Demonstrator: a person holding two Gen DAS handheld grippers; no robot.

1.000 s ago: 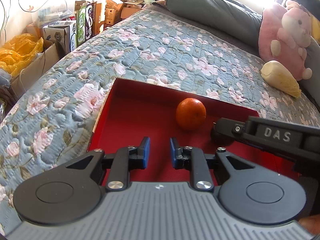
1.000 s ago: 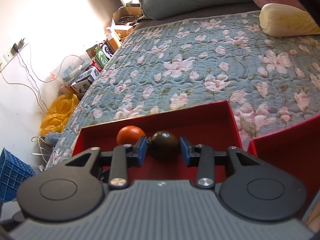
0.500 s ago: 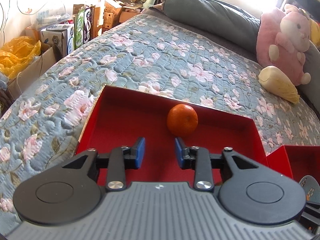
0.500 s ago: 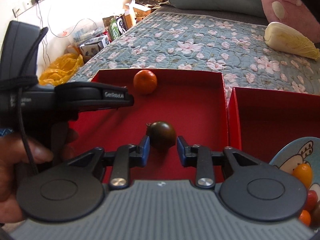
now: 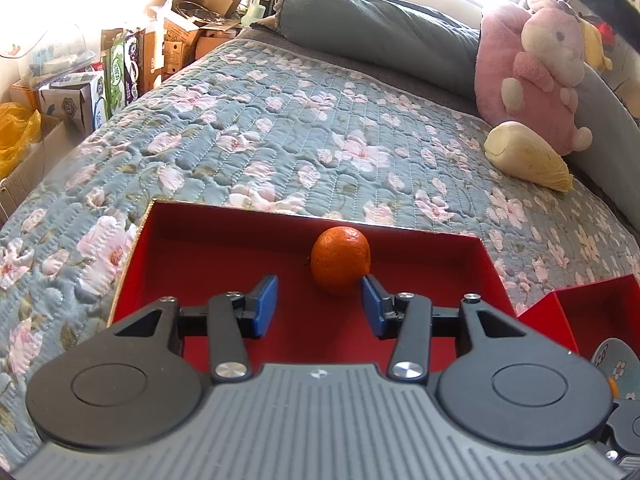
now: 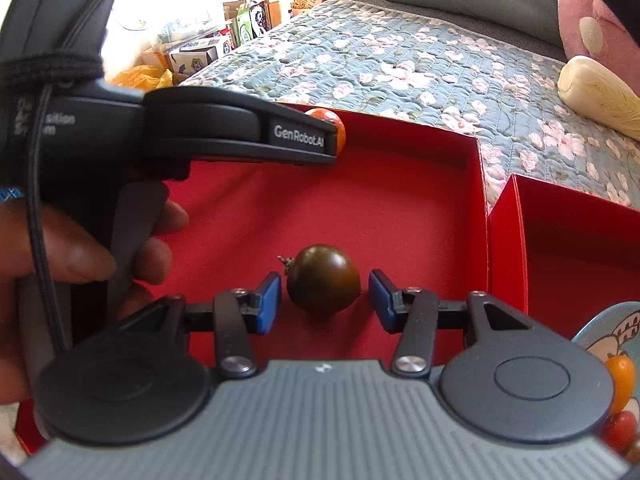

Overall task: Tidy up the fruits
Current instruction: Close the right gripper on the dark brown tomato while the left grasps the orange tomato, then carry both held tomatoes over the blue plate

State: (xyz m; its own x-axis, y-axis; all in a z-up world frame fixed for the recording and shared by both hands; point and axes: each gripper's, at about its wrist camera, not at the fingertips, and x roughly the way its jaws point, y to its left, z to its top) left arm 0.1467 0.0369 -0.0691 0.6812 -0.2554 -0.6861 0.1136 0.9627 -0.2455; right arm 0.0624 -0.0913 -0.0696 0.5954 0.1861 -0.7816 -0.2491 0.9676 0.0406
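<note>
Right gripper (image 6: 323, 300) jaws just opening, apart around dark tomato (image 6: 323, 278), pads clear of it; tomato rests mid-floor of red tray (image 6: 478, 184). Left gripper (image 5: 319, 306) opening, empty. Orange (image 5: 340, 259) near tray's far edge.

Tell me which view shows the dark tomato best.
The right wrist view: the dark tomato lies unobstructed on the floor of the red box, between the open jaws of the right gripper, which have just been opening. The left wrist view does not show it, only the orange.
</note>
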